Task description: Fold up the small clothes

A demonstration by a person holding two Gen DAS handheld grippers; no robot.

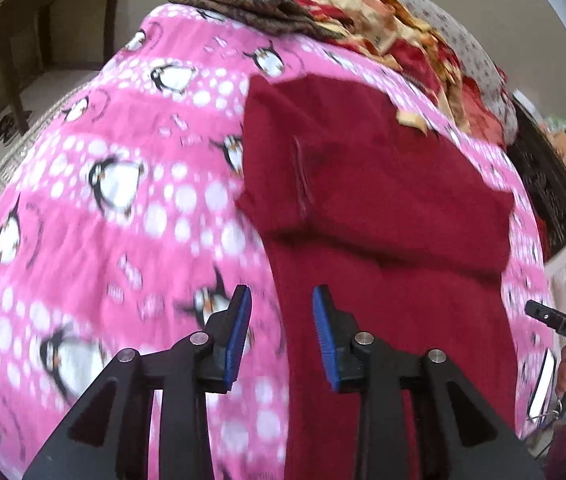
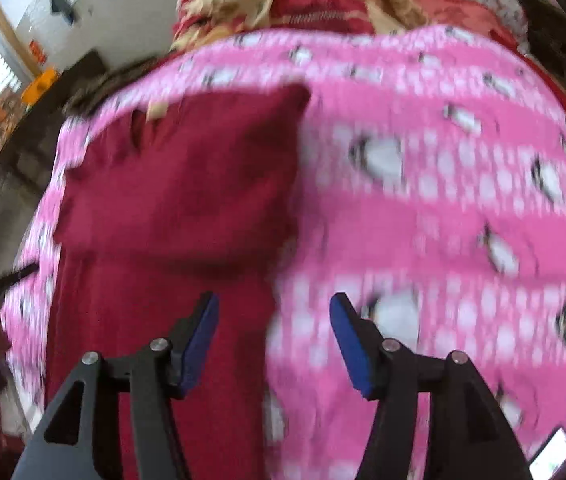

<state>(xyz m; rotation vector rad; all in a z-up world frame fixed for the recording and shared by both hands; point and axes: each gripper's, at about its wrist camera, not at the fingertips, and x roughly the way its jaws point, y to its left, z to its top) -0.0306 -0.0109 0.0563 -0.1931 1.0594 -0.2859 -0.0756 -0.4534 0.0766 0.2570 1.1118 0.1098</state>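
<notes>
Spread beneath us, a pink fleece blanket printed with penguins [image 1: 95, 184] is cushioning the dark red knitted garment [image 1: 367, 184], already folded over itself. We are judging it soft, light and floppy, best pinched at a corner. Left gripper [image 1: 282, 320] and right gripper [image 2: 274, 322] are hovering apart, empty.

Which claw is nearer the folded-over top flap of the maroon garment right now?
Hard to call; roughly equal. The left claw hangs open over the maroon garment at its left edge; the right claw hangs open over its right edge. Neither touches the flap.
</notes>
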